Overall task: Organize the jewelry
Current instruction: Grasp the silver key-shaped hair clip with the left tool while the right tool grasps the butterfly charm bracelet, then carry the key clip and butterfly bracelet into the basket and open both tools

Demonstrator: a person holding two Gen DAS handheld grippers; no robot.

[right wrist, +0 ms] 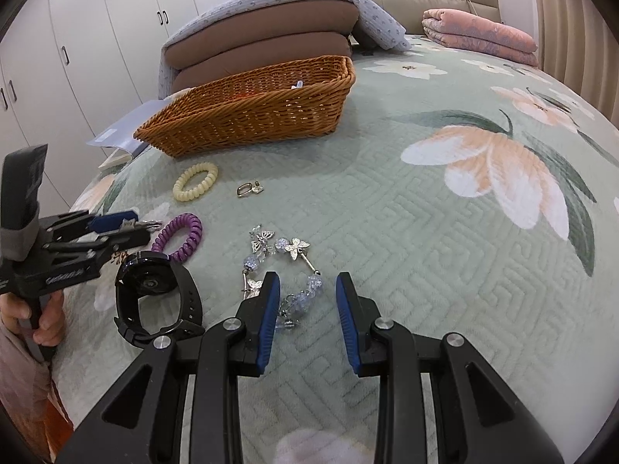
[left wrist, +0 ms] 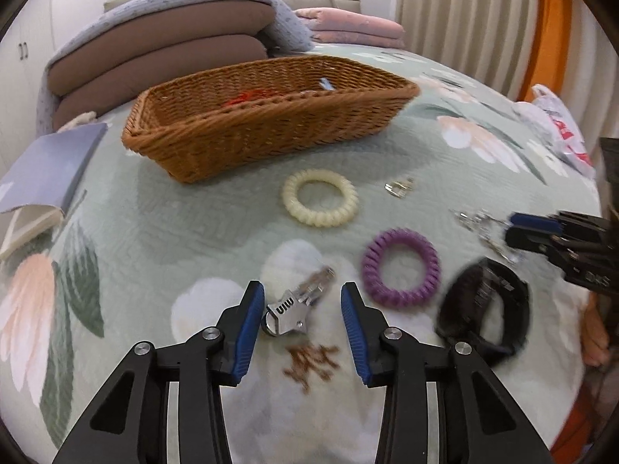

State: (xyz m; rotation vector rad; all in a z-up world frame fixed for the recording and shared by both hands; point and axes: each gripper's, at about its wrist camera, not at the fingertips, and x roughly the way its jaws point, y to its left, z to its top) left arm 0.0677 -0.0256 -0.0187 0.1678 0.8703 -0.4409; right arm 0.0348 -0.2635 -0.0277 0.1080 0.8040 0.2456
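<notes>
My left gripper point(left wrist: 302, 301) is open, its fingers either side of a silver hair clip point(left wrist: 296, 309) lying on the bedspread. My right gripper point(right wrist: 307, 290) is open over a butterfly bead bracelet point(right wrist: 280, 261), which also shows in the left wrist view point(left wrist: 483, 228). A cream coil hair tie point(left wrist: 320, 202), a purple coil hair tie point(left wrist: 401, 268), a black watch point(left wrist: 483, 309) and a small silver clasp point(left wrist: 398, 185) lie on the bed. A wicker basket point(left wrist: 247, 135) stands behind them, with something red and something pale inside.
Folded brown cushions point(left wrist: 154, 62) under a grey blanket and a pink quilt point(left wrist: 356, 29) lie beyond the basket. A grey booklet point(left wrist: 46, 170) lies at the left bed edge. A plastic bag point(left wrist: 557, 123) lies at the right edge. White wardrobes point(right wrist: 77, 38) stand left.
</notes>
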